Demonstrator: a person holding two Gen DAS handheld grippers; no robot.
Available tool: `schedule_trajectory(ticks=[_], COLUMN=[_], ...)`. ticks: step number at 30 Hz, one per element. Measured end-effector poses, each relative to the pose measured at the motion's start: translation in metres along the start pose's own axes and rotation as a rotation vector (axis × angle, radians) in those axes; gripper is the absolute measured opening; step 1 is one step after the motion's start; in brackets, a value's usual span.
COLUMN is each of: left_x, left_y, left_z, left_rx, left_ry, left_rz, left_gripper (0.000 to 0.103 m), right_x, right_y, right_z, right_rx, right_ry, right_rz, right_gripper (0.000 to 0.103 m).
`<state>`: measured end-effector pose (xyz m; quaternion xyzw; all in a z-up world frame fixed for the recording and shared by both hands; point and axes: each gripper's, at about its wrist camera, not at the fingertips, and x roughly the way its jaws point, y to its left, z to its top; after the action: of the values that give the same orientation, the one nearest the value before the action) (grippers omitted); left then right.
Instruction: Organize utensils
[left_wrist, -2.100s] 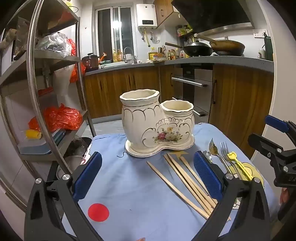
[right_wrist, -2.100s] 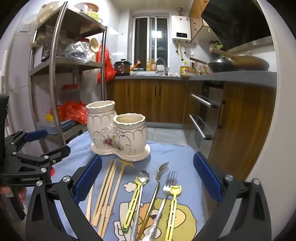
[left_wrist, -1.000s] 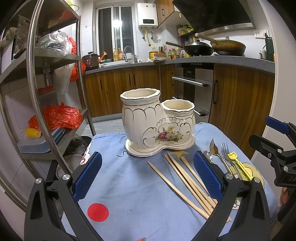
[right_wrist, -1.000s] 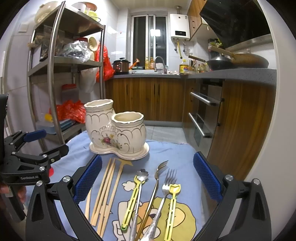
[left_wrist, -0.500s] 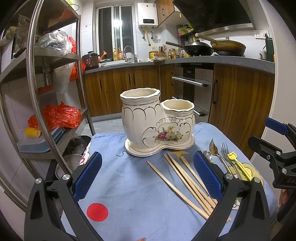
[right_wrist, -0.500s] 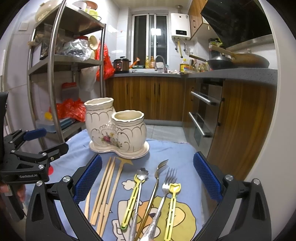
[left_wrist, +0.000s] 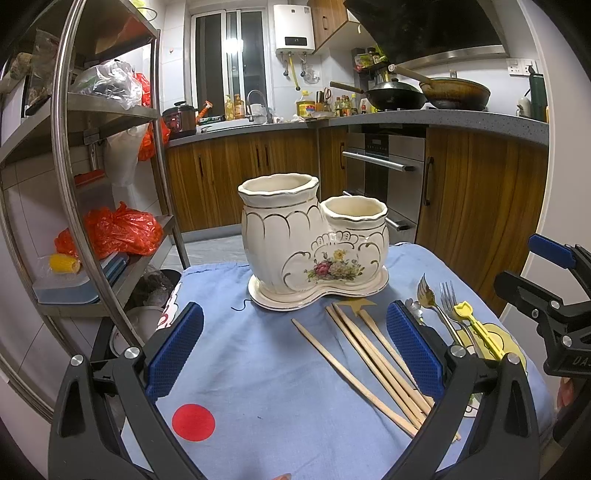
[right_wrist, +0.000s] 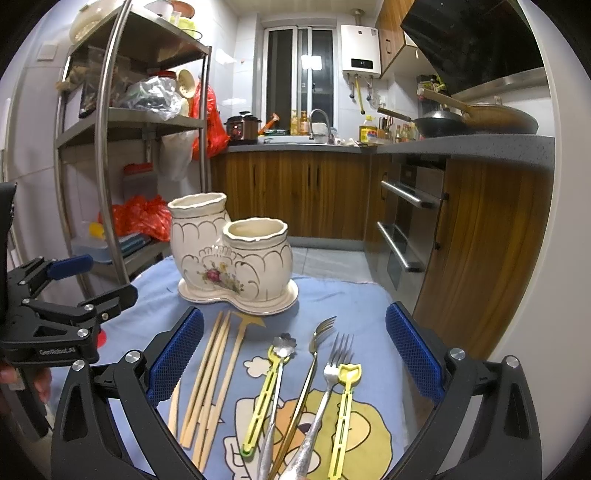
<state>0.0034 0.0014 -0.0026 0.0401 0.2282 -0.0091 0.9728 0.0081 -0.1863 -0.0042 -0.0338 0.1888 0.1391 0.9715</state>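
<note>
A cream two-cup ceramic utensil holder (left_wrist: 314, 243) (right_wrist: 232, 254) stands at the back of a small table with a blue cloth (left_wrist: 258, 369). Several wooden chopsticks (left_wrist: 369, 358) (right_wrist: 214, 373) lie in front of it. To their right lie forks (right_wrist: 325, 373), a spoon and yellow-handled utensils (right_wrist: 343, 402) (left_wrist: 476, 328). My left gripper (left_wrist: 291, 354) is open and empty, hovering over the cloth left of the chopsticks. My right gripper (right_wrist: 291, 354) is open and empty above the forks. Each gripper shows at the edge of the other's view.
A metal shelf rack (left_wrist: 74, 184) with red bags stands close on the left. Wooden kitchen cabinets (left_wrist: 480, 206) and an oven (left_wrist: 380, 177) lie behind and to the right. The table's right edge is near the cabinet. A red dot (left_wrist: 192, 421) marks the cloth.
Almost nothing differs; both grippers have only drifted slightly and stay open. The utensils and holder have not moved.
</note>
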Motion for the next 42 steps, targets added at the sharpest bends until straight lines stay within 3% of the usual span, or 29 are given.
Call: schedule_trajectory(ticks=[22,30,34,39,41,42], left_x=[0.002,0.017,0.029,0.055,0.062,0.066], left_y=[-0.003,-0.009,-0.013,-0.013,-0.009,-0.009], left_z=[-0.003,-0.004,-0.007,-0.022,-0.026,-0.029], left_rx=[0.009,0.026,0.032,0.031,0.005,-0.006], left_ry=[0.008,0.059,0.119,0.275,0.313,0.335], left_rz=[-0.002,-0.021,-0.041,0.012,-0.022,-0.037], left_gripper=[0.098,0.098,0.098,0.097,0.097,0.097], right_x=[0.007,0.013,0.019,0.032,0.035,0.035], right_y=[-0.002,-0.056,-0.073,-0.070,-0.065,-0.063], right_z=[-0.004,-0.005,-0.016,-0.034,-0.038,-0.039], right_rx=[-0.017,0.116,0.135,0.086,0.079,0.075], right_ry=[0.024,0.093,0.177,0.304,0.331,0.343], right_rz=[-0.010,-0.074,-0.104,-0.076,-0.055,-0.050], right_gripper=[0.098,0.098,0.098,0.096,0.094,0.088])
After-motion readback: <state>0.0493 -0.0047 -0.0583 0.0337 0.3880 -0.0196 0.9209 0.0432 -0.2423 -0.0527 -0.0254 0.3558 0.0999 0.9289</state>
